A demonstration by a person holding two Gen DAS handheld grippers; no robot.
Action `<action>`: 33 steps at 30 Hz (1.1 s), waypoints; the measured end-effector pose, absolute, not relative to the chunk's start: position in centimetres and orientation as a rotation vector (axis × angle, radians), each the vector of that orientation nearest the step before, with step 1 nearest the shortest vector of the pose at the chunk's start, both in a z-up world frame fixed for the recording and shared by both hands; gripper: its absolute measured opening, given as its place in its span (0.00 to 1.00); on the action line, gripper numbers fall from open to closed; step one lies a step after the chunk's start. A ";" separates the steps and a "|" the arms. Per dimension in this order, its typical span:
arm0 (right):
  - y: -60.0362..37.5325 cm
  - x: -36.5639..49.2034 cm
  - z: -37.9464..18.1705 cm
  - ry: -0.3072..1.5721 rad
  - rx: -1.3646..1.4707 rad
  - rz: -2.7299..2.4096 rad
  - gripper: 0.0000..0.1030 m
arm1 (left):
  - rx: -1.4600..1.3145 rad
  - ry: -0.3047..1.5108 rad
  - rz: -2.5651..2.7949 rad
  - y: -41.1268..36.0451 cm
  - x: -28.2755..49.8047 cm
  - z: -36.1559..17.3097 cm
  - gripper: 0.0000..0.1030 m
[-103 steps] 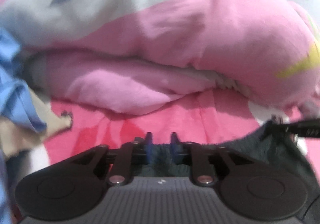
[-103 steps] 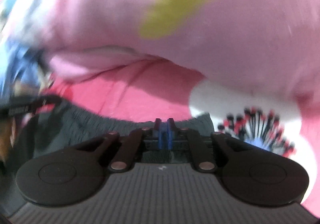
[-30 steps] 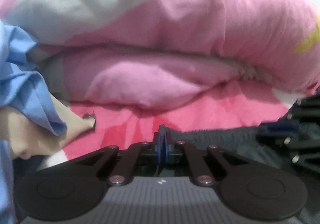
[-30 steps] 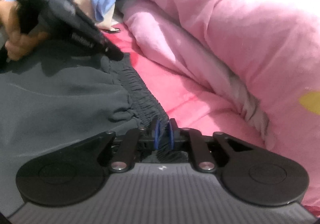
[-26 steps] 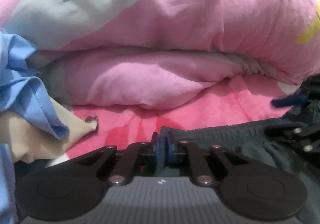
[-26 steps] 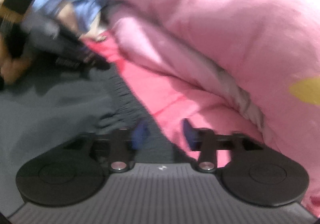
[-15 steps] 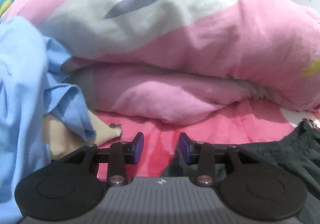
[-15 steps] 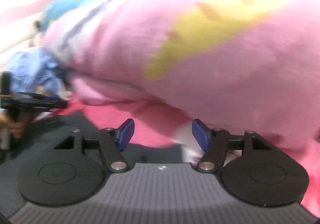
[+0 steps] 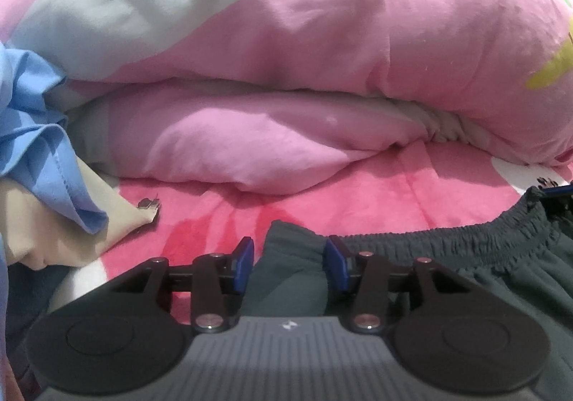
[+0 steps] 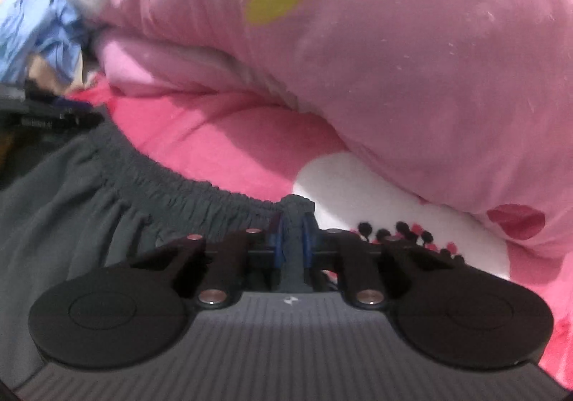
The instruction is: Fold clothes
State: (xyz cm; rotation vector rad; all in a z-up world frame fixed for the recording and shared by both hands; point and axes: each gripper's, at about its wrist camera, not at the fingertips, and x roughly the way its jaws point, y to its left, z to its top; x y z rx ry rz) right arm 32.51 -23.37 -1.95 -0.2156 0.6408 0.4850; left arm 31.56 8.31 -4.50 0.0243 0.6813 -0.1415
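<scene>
Two tools are on the job, and only one has cloth. My right tool [image 10: 292, 236] is clamped shut on a pinch of the waistband at one end of the dark shorts [image 10: 89, 207], which lie on the pink bed sheet [image 10: 222, 146] in front of the big pink duvet [image 10: 394, 60]. My left tool [image 9: 288, 263] stands with its blue pads [image 9: 243, 259] apart, straddling a raised corner of the same shorts [image 9: 465, 254] at the other end of the waistband, but not pressing on it, so I hold nothing there. From what I see the waistband runs stretched between the two tools and the fabric below it looks gathered and wrinkled rather than flat; how the legs lie is out of view. I judge the fold on this garment has hardly begun: one corner is secured, the second grip is not yet made, and the lifting, smoothing and doubling over are all left. A crumpled blue garment [image 9: 39, 143] and a beige piece [image 9: 64, 239] sit heaped at the left edge, near the duvet, and they look unfolded too, so more clothes wait after the shorts.
</scene>
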 end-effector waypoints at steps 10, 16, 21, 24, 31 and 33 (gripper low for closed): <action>-25.4 32.1 -1.6 0.533 -0.125 0.363 0.04 | 0.029 0.654 -0.130 8.1 31.2 -4.6 0.46; -25.7 33.8 -4.0 0.557 -0.090 0.314 0.05 | 0.045 0.651 -0.125 7.9 31.3 -4.8 0.48; -29.9 34.8 -4.2 0.604 0.211 0.353 0.23 | 0.054 0.650 -0.122 7.8 31.4 -4.9 0.48; -32.6 34.4 -4.0 0.609 0.352 0.366 0.30 | 0.061 0.648 -0.118 7.7 31.3 -4.8 0.48; -32.7 30.7 -1.6 0.553 0.281 0.406 0.28 | 0.056 0.649 -0.113 7.8 31.3 -4.9 0.49; -31.3 29.9 -1.5 0.559 0.212 0.474 0.23 | 0.054 0.649 -0.111 7.8 31.3 -4.9 0.50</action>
